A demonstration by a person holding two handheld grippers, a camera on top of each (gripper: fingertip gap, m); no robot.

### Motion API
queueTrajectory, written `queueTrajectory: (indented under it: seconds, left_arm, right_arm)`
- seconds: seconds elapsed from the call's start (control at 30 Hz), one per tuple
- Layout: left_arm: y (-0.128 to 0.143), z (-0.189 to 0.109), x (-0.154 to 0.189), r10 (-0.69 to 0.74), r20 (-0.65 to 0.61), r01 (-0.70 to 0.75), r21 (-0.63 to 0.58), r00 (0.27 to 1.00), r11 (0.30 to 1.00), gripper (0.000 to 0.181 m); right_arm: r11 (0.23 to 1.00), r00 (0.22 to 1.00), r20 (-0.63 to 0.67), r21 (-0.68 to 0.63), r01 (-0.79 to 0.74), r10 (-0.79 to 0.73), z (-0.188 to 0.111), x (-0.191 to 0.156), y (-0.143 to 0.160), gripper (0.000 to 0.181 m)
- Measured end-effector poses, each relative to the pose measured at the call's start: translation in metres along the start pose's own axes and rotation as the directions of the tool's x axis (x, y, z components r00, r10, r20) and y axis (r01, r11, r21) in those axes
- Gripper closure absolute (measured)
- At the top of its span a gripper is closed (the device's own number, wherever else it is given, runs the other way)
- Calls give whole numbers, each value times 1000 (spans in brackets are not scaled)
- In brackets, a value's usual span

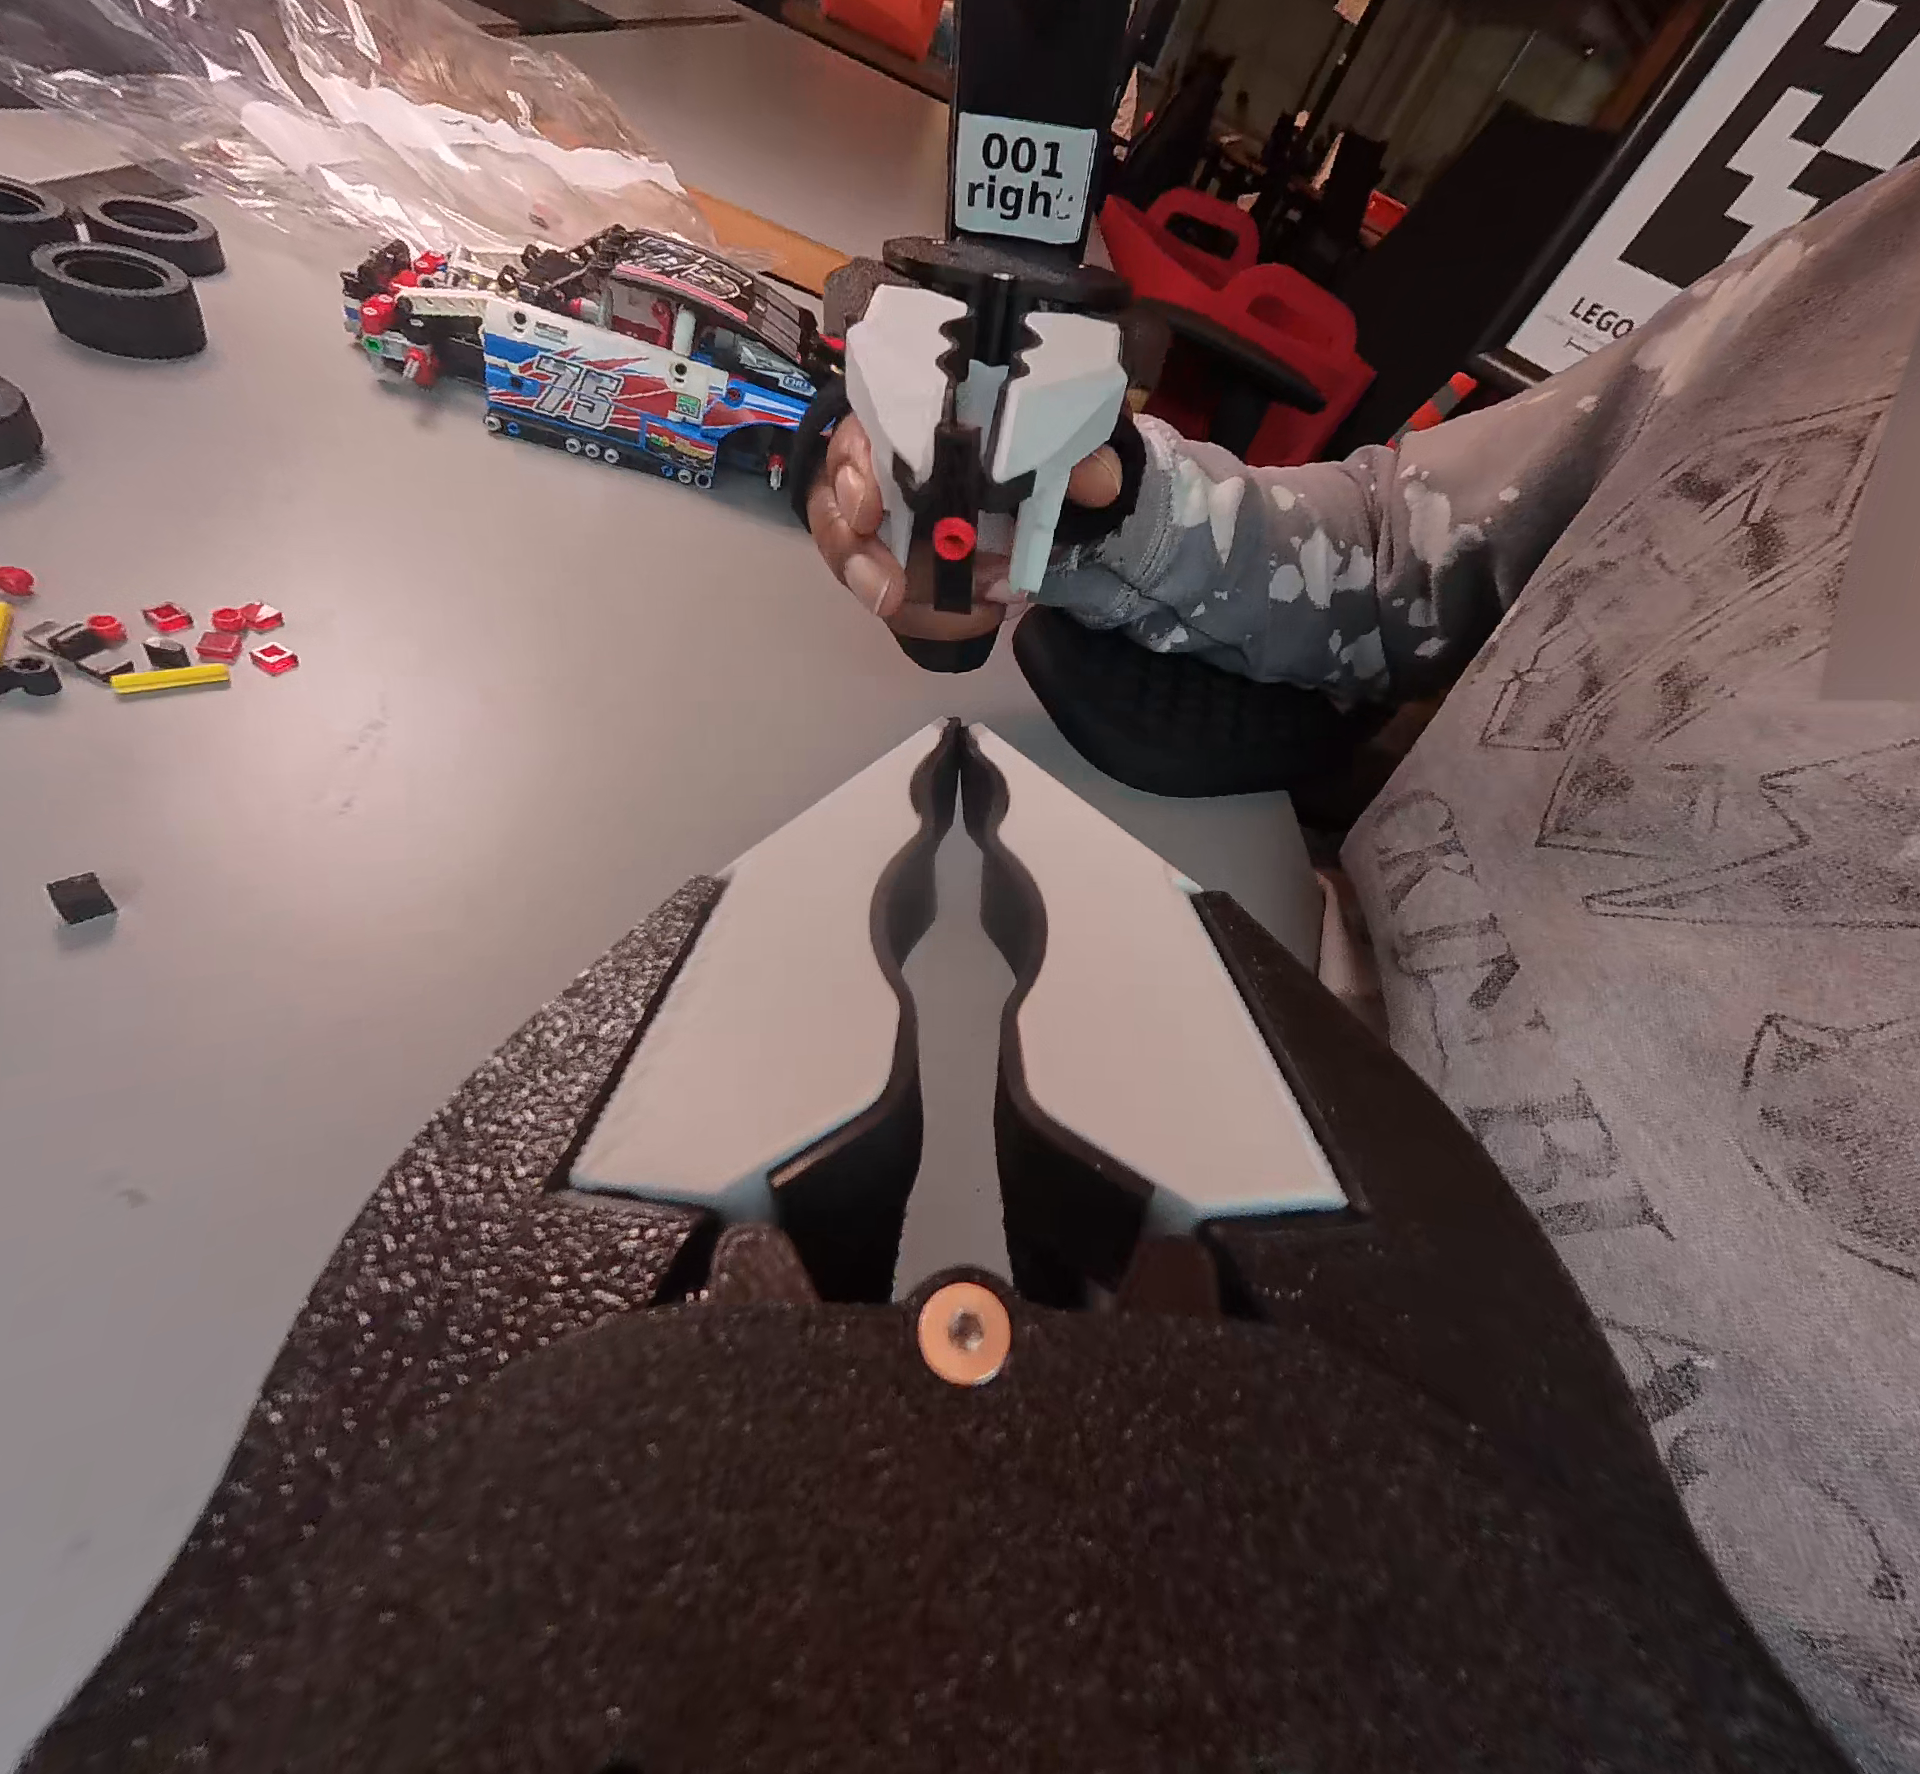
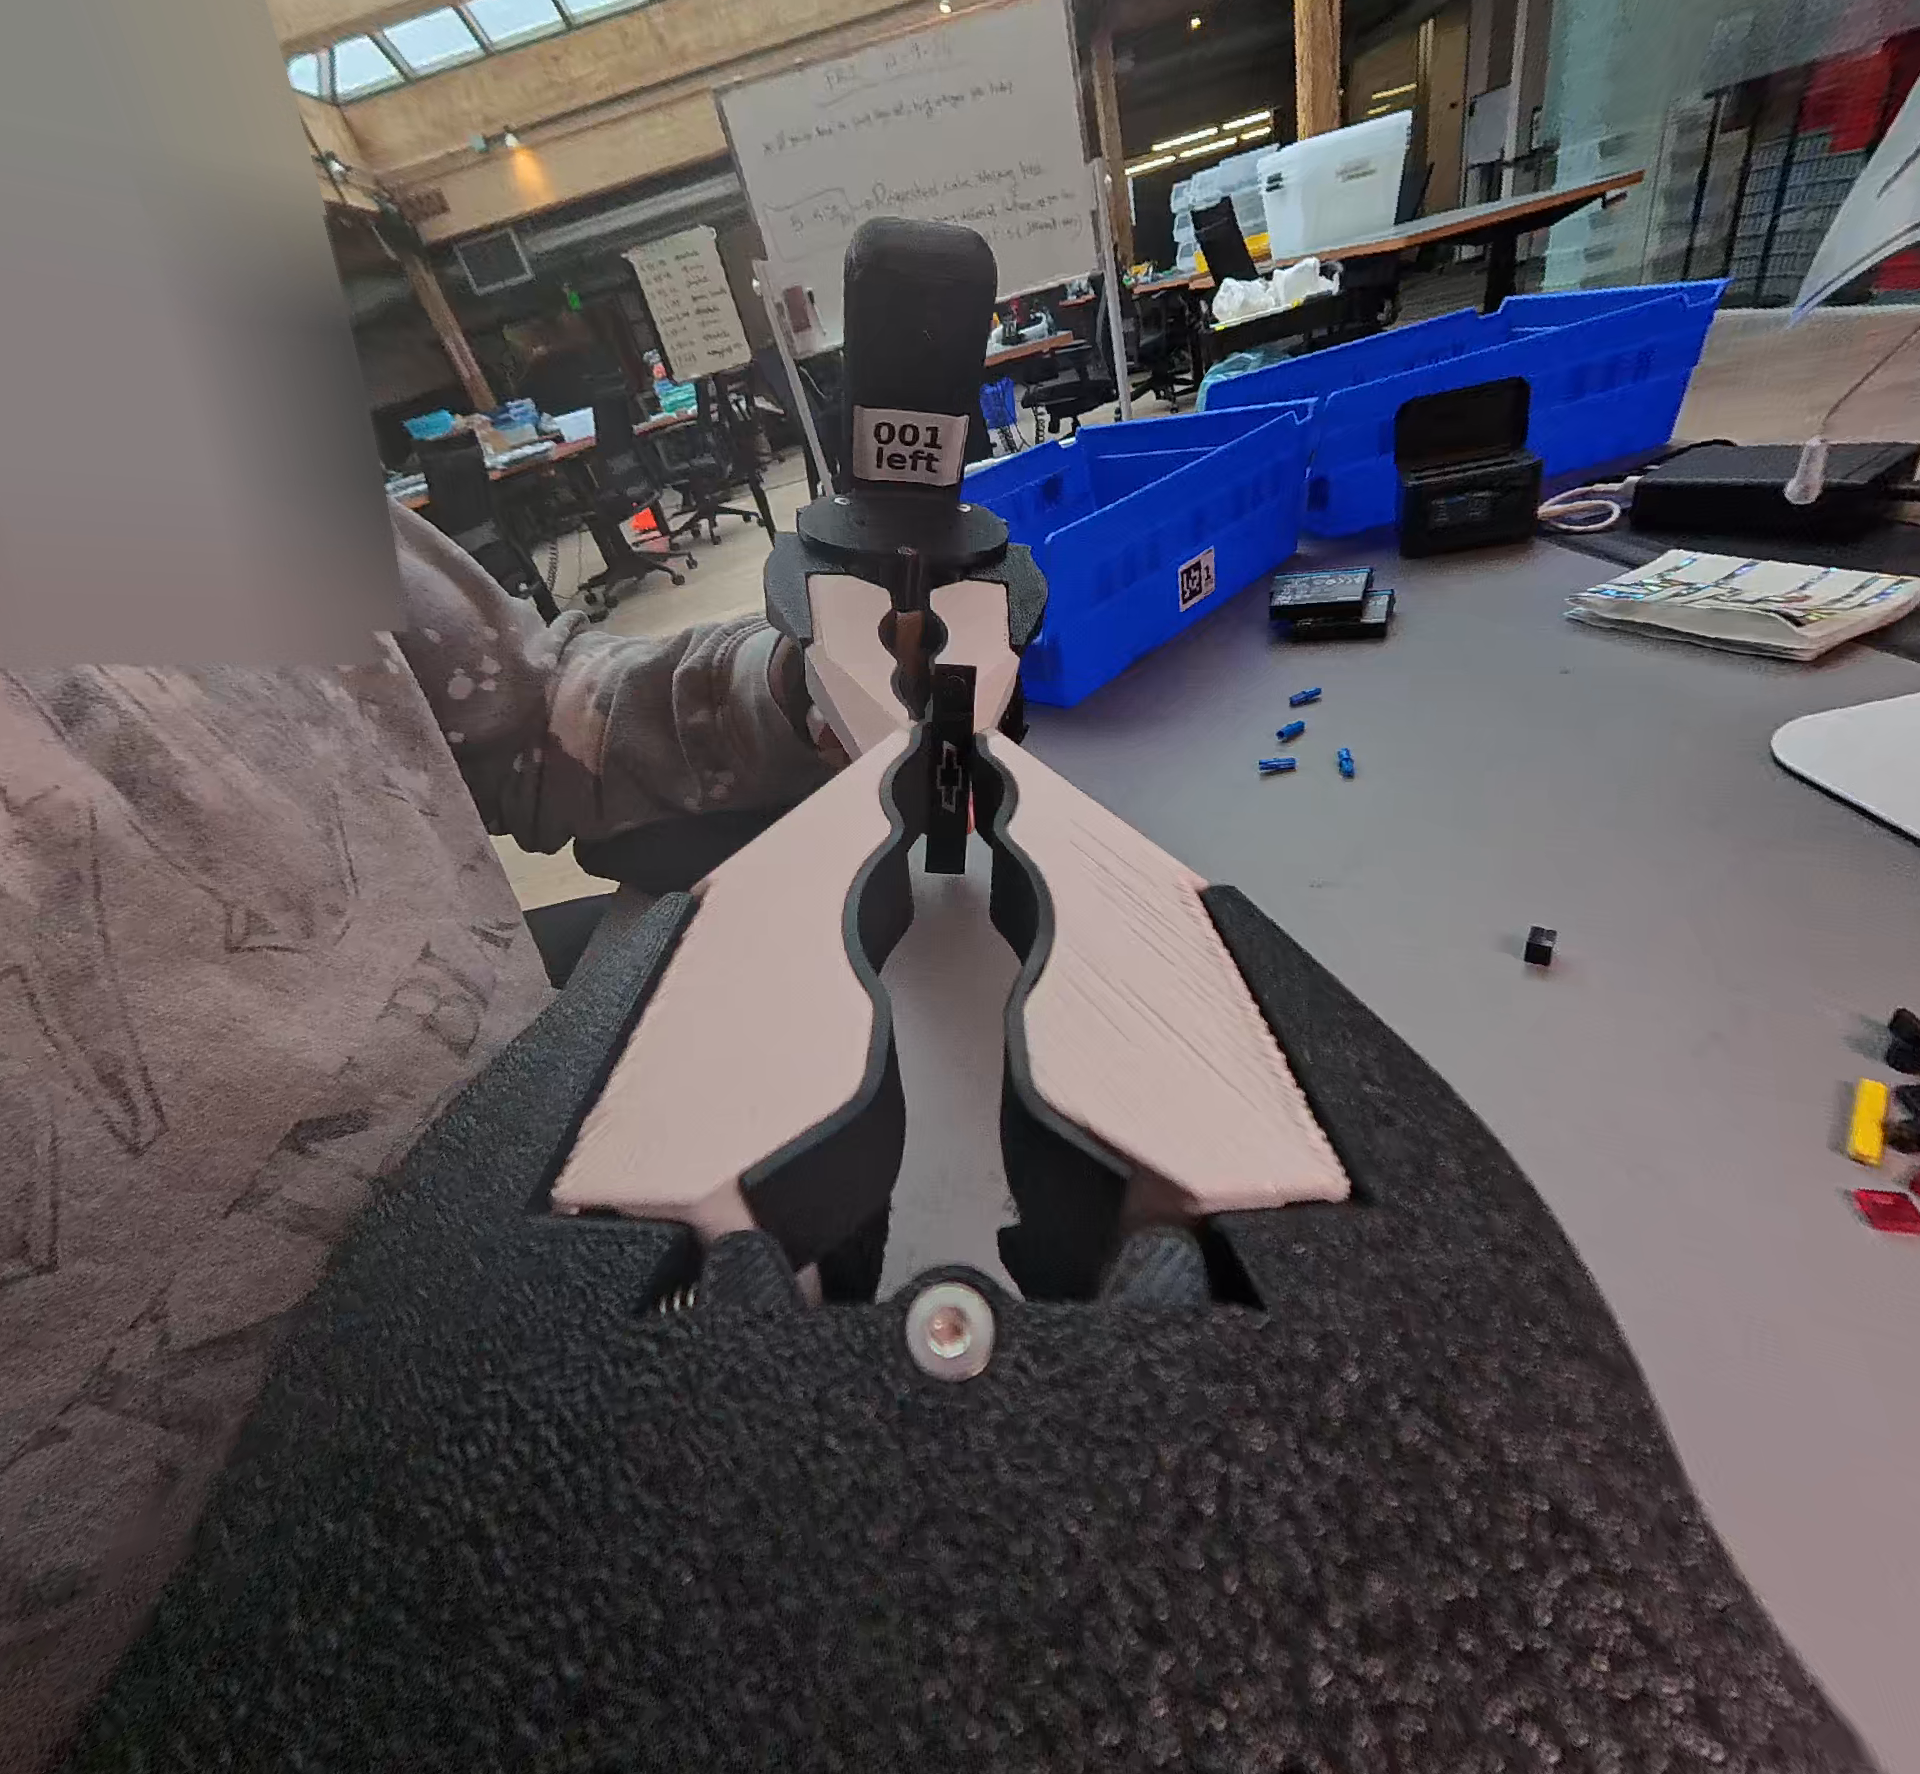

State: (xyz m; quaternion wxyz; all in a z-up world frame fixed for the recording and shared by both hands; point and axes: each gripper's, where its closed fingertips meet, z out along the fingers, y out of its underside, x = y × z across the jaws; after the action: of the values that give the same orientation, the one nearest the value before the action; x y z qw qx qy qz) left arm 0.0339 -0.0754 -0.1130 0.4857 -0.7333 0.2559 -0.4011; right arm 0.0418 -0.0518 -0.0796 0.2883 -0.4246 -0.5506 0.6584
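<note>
My left gripper [image 1: 958,732] is shut with nothing between its white fingers [image 1: 821,976] and hovers over the grey table [image 1: 436,945]. Just beyond its tips, a hand holds my right gripper [image 1: 961,571] facing it. My right gripper is shut on a small black brick piece [image 1: 951,488] with a red round stud [image 1: 951,537]. In the right wrist view, my right gripper [image 2: 948,737] pinches the same black piece [image 2: 948,820] upright at its tips. The left gripper [image 2: 914,716] is right behind it, almost tip to tip.
A brick-built race car [image 1: 613,363], black tyres [image 1: 120,296], crumpled plastic bags [image 1: 343,93] and several loose red, black and yellow pieces [image 1: 171,649] lie to the left. Blue bins [image 2: 1143,529], blue pins [image 2: 1299,737], a booklet [image 2: 1745,602] and a black cube [image 2: 1540,947] are there too. A person's grey sleeve [image 1: 1299,561] is close. My hands' fingertips stand some 5 cm from each other. From either gripper's tips it is about 30 cm to the brick-built race car [image 1: 613,363].
</note>
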Motion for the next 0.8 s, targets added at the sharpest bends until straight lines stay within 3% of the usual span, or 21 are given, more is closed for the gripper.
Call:
queueTrajectory:
  seconds: [0.1,0.13,0.2,0.53,0.8]
  left_arm:
    - [-6,1,-1,-37,-3,37,49,999,998,181]
    - [-10,0,0,-60,-17,61,72,998,995,168]
    - [-17,-4,2,-92,-51,97,115,994,989,160]
    - [-8,1,9,19,-22,-18,48,1000,999,175]
    - [-17,-5,6,30,14,-31,88,999,996,176]
  right_arm:
    - [999,999,22,-34,-34,34,7,-3,10,174]
    - [998,1000,20,-57,-14,15,9,-4,14,174]
    - [995,1000,16,-94,21,-20,14,-6,21,174]
    - [976,991,10,-173,130,-131,21,-15,32,175]
    - [1000,997,72,-14,16,-15,12,-17,10,175]
